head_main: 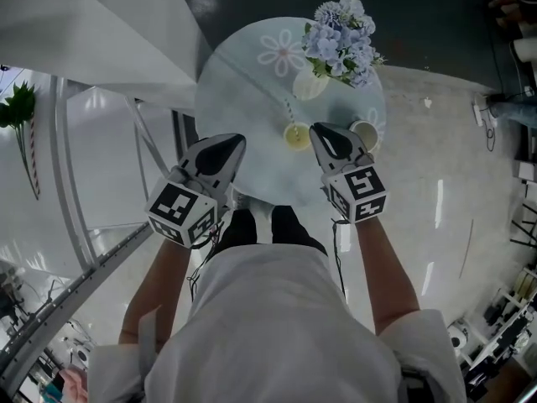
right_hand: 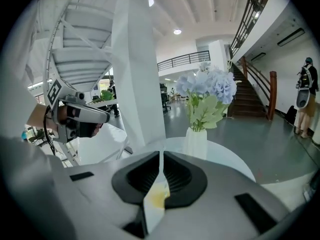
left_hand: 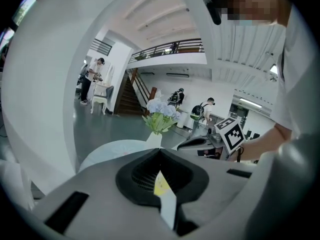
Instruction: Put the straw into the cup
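From the head view alone: a round pale table (head_main: pixel 243 82) printed with flowers, and on it two cups, one straw, one vase. Near the table's front, a cup (head_main: pixel 296 137) filled with something yellow. To its right, just past the right gripper (head_main: pixel 317 129), a second cup (head_main: pixel 364 133), pale-walled. Straw (head_main: pixel 290 112) standing in the yellow cup: thin, pale, faintly banded, leaning up and away toward the vase (head_main: pixel 309 84) of blue flowers (head_main: pixel 342 40). Touched by neither gripper.

Left gripper (head_main: pixel 239 139) and right gripper side by side over the near edge of the table, tips aimed inward, the yellow cup between them and closer to the right one. One marker cube on each, two in all, gripped by bare hands below short white sleeves.

From the left gripper view, not from above: claw pressed together at the tip, nothing pinched, only a yellow smear showing through the wedge-shaped slit behind it. Beyond, the vase and flowers, the right gripper with its cube, and several people (left_hand: pixel 92 79) far off in a hall with a balcony.

From the right gripper view: claw likewise pressed together edge to edge, empty, a yellow patch in the slit. Ahead, the vase close by on the table rim; off to the left, the left gripper; at the right, a staircase (right_hand: pixel 255 84) and one person (right_hand: pixel 303 94) beside it.
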Available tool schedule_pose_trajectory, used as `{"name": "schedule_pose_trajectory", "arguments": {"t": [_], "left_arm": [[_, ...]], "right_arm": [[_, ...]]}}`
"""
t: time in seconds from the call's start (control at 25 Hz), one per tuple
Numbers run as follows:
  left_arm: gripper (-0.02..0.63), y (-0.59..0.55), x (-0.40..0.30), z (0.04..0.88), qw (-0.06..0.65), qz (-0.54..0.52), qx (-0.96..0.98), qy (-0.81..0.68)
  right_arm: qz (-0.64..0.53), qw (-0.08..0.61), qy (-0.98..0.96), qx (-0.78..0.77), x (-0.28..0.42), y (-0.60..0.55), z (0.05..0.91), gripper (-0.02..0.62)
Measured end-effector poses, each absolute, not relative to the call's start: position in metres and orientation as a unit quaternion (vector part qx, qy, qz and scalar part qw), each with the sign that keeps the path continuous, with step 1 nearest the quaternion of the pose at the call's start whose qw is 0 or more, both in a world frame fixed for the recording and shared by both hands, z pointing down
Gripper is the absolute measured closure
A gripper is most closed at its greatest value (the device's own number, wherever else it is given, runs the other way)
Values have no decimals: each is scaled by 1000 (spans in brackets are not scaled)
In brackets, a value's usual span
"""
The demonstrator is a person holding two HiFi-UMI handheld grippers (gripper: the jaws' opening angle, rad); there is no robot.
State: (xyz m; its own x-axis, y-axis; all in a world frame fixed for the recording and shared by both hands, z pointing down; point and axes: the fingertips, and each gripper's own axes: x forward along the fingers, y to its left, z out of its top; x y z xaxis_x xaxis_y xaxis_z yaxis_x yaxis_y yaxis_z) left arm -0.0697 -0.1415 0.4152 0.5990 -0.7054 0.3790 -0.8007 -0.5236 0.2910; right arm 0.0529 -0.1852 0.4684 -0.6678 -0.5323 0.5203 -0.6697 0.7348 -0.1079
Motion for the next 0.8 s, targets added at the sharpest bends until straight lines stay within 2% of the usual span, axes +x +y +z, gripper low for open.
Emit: {"name": "schedule_pose_trajectory", "arguments": {"t": [0.8], "left_arm": [[584, -116, -67, 382, 187, 107, 888, -407]], "right_arm": [[114, 216, -894, 377, 66, -140, 421, 555]]}}
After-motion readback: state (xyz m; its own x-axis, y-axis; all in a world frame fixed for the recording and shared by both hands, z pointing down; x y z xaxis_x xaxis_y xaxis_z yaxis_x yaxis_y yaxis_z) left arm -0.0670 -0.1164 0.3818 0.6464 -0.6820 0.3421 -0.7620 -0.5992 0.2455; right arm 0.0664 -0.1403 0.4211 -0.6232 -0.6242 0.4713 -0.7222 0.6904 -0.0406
